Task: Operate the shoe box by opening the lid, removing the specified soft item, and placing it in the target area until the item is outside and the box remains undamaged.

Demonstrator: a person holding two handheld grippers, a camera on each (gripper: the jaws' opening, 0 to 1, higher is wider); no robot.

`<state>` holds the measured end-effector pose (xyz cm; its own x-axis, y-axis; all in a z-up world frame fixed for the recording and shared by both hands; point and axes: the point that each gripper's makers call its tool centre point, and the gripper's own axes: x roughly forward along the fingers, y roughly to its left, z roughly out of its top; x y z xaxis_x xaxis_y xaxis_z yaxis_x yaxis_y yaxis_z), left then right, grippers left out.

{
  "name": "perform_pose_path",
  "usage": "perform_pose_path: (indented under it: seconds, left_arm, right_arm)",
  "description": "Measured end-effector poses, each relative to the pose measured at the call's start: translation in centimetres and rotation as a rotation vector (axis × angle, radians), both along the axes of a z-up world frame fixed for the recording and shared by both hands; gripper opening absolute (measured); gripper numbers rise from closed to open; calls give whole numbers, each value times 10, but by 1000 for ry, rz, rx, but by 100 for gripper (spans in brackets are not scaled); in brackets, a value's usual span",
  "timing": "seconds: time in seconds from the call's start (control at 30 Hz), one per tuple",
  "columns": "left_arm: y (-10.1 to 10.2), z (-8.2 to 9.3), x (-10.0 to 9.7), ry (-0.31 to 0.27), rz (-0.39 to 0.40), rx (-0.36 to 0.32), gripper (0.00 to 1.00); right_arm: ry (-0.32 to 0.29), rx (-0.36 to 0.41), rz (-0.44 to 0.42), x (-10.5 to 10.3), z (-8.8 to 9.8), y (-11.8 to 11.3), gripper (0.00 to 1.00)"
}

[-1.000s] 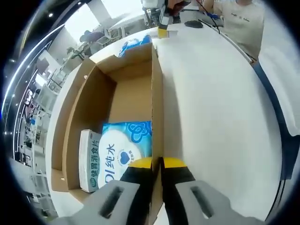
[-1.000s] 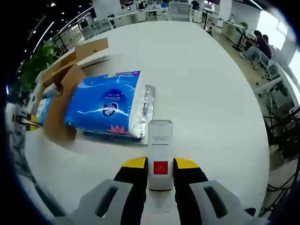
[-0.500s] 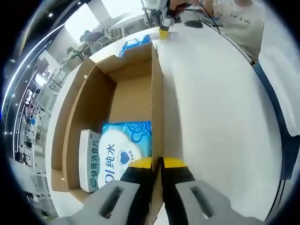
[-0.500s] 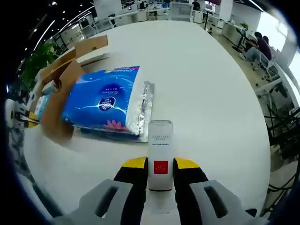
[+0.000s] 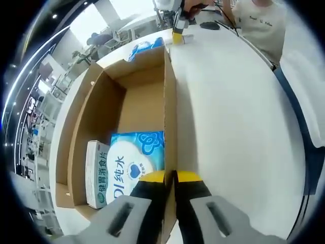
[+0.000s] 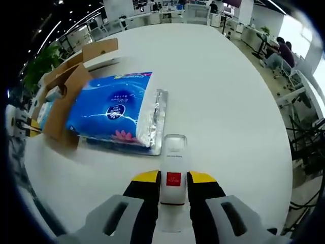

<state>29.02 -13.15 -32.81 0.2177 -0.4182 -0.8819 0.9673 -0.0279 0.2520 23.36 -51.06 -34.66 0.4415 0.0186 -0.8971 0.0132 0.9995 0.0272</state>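
White round surface (image 6: 223,91) holds the soft blue tissue pack (image 6: 114,113) outside the brown cardboard shoe box (image 5: 127,101), whose wall the left gripper (image 5: 169,179) pinches and could tear, while the right gripper (image 6: 173,179) squeezes a small white box (image 6: 173,165).

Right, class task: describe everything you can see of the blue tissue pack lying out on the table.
The tissue pack is a soft, glossy blue plastic packet with white print and a pink flower, its near end crimped into a silvery seal. It lies flat on the white table, outside the box, its far end at the box's side. The right gripper, shut on a small white bottle, sits just short of it.
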Motion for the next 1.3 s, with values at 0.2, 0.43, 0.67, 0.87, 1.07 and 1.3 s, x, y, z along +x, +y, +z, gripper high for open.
perform_pose_path:
  seconds: [0.2,0.43,0.67,0.87,1.07,1.3]
  left_arm:
    - [0,0,0,0,1,1,5]
    - [1,0,0,0,2,-1,5]
    - [0,0,0,1,1,-2,5]
    - [0,0,0,6,-8,3,4]
    - [0,0,0,7,-5,3,4]
    - [1,0,0,5,1,1,4]
  right_arm:
    - [-2,-4,7,0,-1,1,21]
    - [-24,-15,25,3,5,5,26]
    - [-97,-47,31,11,33,9,31]
    - [-167,-84,80,13,55,21,35]
    - [-234,-122,95,12,81,29,39]
    - [-281,-164,133,17,98,37,42]
